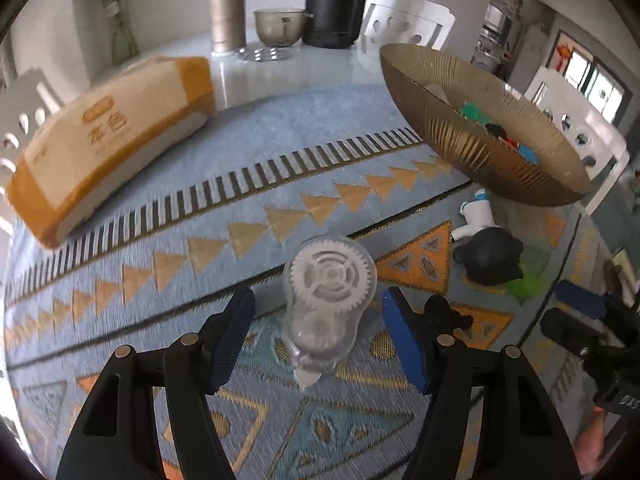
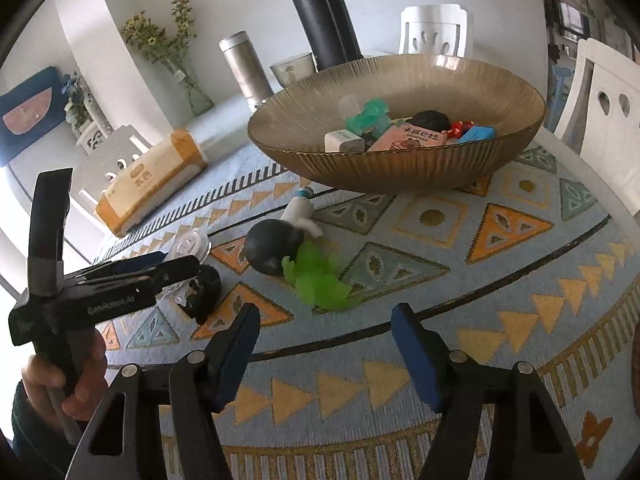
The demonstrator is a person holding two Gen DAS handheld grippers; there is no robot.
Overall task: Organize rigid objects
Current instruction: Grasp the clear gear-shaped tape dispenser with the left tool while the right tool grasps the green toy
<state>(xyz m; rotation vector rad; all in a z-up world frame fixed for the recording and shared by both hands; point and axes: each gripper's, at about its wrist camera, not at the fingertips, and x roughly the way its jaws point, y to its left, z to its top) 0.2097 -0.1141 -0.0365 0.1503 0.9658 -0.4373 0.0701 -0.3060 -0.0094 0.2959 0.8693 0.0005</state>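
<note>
Several small items, perhaps toys, fill the ribbed bowl (image 2: 400,168).

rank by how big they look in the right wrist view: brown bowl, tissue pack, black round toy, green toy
1. brown bowl
2. tissue pack
3-4. black round toy and green toy: look alike, not ranked. The pack lies farther back, so its true size is unsure.

My left camera looks steeply down, close over the patterned cloth (image 1: 280,184), the brown bowl (image 1: 472,136) up to its right; my right camera sits further back, facing that bowl across the cloth. Both share bowl, cloth and tissue pack (image 2: 152,176)
</note>
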